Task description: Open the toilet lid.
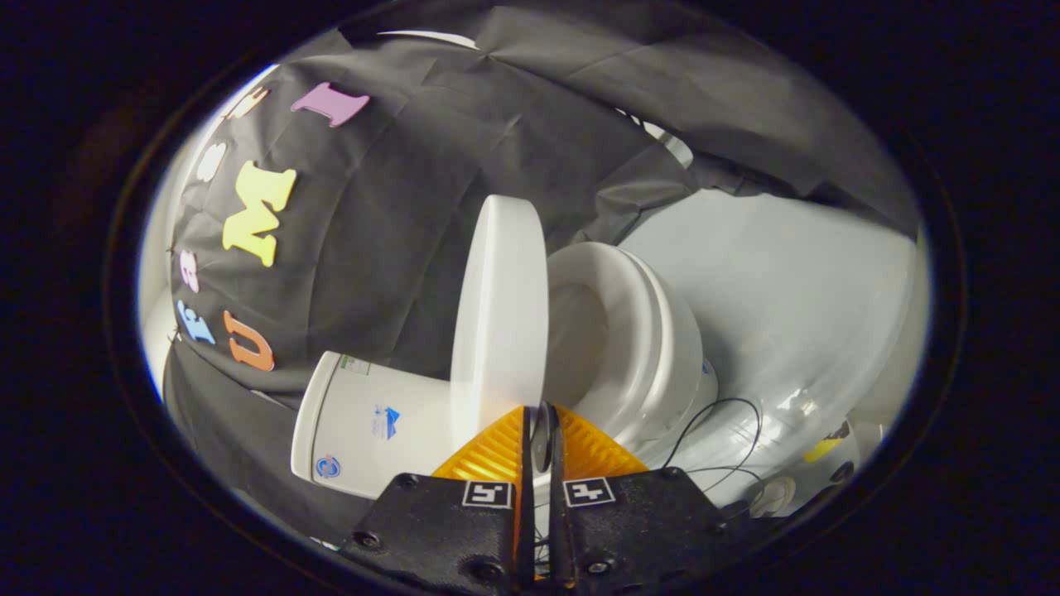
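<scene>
Lid: the toilet lid [499, 314] stood raised, edge-on, beside the open bowl [629, 348].
Gripper [542, 426]: fingers clenched on the lid's lower edge (a thin gap between them).
Tank [373, 422]: beside the lid.

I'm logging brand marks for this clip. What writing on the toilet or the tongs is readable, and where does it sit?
Green sticker, top corner of the tank: too small to read.
Blue logo, tank's side: blurred.
Round emblem, tank's lower corner: unreadable.
Square markers on the tongs, which pinch the edge of the lid: patterns, no words.
</scene>
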Tool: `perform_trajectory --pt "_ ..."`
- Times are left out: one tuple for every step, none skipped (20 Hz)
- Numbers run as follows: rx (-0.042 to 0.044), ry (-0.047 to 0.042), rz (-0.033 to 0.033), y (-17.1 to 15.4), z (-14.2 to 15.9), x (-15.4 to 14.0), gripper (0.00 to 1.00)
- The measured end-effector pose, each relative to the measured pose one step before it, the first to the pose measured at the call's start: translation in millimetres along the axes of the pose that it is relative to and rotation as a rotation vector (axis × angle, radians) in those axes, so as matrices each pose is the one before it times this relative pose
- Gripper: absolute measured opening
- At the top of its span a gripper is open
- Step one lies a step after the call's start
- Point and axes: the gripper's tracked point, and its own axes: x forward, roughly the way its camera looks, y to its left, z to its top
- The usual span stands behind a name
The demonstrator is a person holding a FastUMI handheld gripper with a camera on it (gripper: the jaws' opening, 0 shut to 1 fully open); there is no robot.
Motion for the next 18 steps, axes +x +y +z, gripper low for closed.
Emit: perform_trajectory --pt "-0.01381 -0.00576 0.00620 6.55 0.23 -2.25 0.10" --pt "-0.00993 -0.00552 0.00824 6.92 0.73 -1.73 0.10" --pt "-0.00712 -0.00534 0.00867 6.83 0.09 -1.67 0.10" --pt "-0.00771 -0.00359 0.00959 6.98 0.42 -1.80 0.10" --pt "-0.00867 -0.00504 0.00941 6.84 -0.15 -2.00 0.10" --pt "-0.01220 -0.00451 0.00355 6.79 0.24 -0.90 0.10" --pt "-0.01619 -0.00329 -0.00092 5.25 -0.75 0.49 0.10" --pt "-0.01636 -0.00537 -0.00094 4.87 0.60 0.03 0.10" --pt "-0.01474 -0.00481 -0.00279 4.39 -0.33 -0.98 0.10" --pt "-0.01146 -0.00368 -0.00378 3.17 0.15 -1.20 0.10" --pt "-0.00787 -0.00424 -0.00488 3.83 -0.23 -0.67 0.10" --pt "-0.01477 -0.00493 -0.00717 2.86 -0.10 -0.10 0.10" --pt "-0.01430 -0.00654 -0.00540 3.10 -0.14 -0.24 0.10" --pt "-0.00982 -0.00467 -0.00227 3.60 0.75 -0.92 0.10" --pt "-0.00557 -0.00222 -0.00099 4.29 -0.34 -0.29 0.10" --pt "-0.00321 -0.00077 0.00034 3.19 0.65 -0.70 0.10" --pt "-0.00479 -0.00282 -0.00033 2.52 0.12 -0.08 0.10" --pt "-0.00843 -0.00121 -0.00483 1.21 -0.85 -0.29 0.10"
